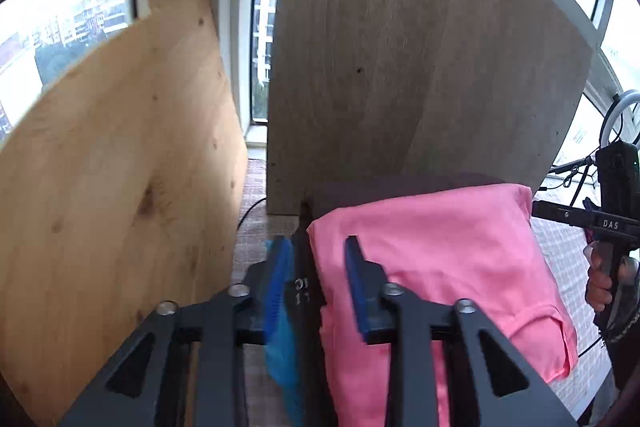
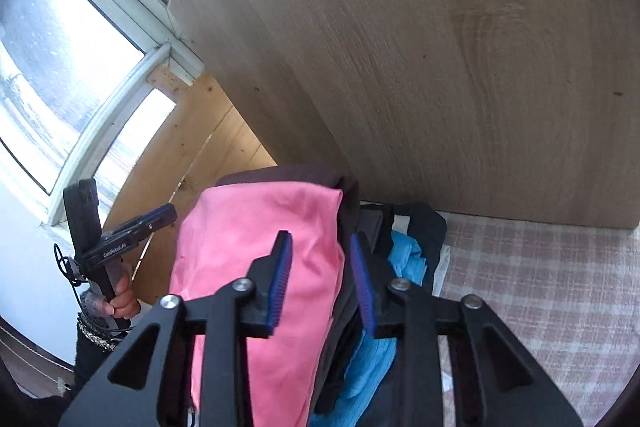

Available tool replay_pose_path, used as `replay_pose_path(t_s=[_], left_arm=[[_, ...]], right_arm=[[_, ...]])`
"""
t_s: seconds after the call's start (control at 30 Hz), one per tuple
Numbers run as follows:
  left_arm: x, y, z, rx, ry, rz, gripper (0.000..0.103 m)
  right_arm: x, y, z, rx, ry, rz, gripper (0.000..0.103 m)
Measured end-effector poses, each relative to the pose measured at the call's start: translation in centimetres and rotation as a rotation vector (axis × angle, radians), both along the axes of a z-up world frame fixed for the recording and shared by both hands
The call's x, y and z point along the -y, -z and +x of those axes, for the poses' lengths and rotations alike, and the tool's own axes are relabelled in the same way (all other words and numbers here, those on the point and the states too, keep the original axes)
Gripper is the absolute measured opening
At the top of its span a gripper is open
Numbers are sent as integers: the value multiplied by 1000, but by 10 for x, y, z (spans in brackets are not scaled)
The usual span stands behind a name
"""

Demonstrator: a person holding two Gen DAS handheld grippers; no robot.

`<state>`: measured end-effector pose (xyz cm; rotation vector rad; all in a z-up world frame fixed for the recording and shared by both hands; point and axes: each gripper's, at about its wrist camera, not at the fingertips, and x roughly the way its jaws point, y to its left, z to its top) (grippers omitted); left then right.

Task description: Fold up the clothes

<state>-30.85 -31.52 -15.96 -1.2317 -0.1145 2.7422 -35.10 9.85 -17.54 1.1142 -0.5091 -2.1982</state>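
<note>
A: Clothes first: your folded pink garment tops a stack on the checked cloth, hard against the grey-brown board standing behind it.

B: Surroundings?

A: A pale pine board leans at the left in your left wrist view, close beside the stack, with a thin dark cable running along the gap between the two boards. Windows sit behind them. Those panels box the pile in at the back and on your left side.

B: Your left gripper?

A: Jaws stand moderately apart. One blue pad sits off the stack's left edge, against blue fabric; the other lies over the pink cloth. Nothing looks pinched between them.

B: And your right gripper?

A: Parted, narrower than the left. Its pads straddle the stack's right edge, one over the pink, one over dark layers. I can't tell if either presses the cloth. Your hand shows on its handle in the left view.

B: How does the pile look?

A: Pink top is smooth, a hem curling at its near right corner. A dark maroon layer peeks out behind it. Beneath and right: black pieces and a bright blue garment, loosely bunched, spilling onto the checked cloth.
</note>
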Motion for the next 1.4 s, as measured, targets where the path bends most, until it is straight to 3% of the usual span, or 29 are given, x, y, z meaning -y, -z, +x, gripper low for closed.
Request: replay_pose_path(t_s=[0.17,0.3,0.33,0.4,0.47,0.5,0.6,0.7,0.77,0.83,0.93,1.03,1.13,1.23,1.4], left_arm=[[2,2,93,-7,-1,39,58],[0,20,110,-7,10,128,58],[-5,31,108,25,4,66,59],[-16,53,104,101,-11,-85,55],[-15,58,111,130,-29,-124,54],[-13,60,115,144,-38,-140,54],[-18,26,129,51,-61,-192,54],[-32,2,125,-34,-24,-141,61],[-43,6,117,-33,5,-114,67],[-53,22,109,11,25,-124,67],[-60,42,118,83,24,-198,67],[-59,40,149,96,-20,-230,67],[-58,28,186,90,-74,-153,76],[-63,23,210,94,-129,-68,77],[-96,35,231,133,-112,-88,77]], right_arm=[[-3,3,74,-6,-60,-3,37],[27,1,114,-76,-133,37,37],[38,3,118,-81,-176,53,37],[51,16,122,-63,-225,217,37],[53,27,125,-26,-242,344,36],[44,24,128,-16,-222,344,36],[25,-6,137,-92,-157,244,37],[37,-21,138,-148,-149,166,37],[62,-17,138,-138,-169,153,43],[83,0,140,-100,-194,196,54],[94,24,157,1,-196,375,54],[74,20,194,-13,-115,487,54],[50,13,228,-23,28,519,67],[37,9,248,-20,161,546,68],[41,6,260,4,197,585,68]])
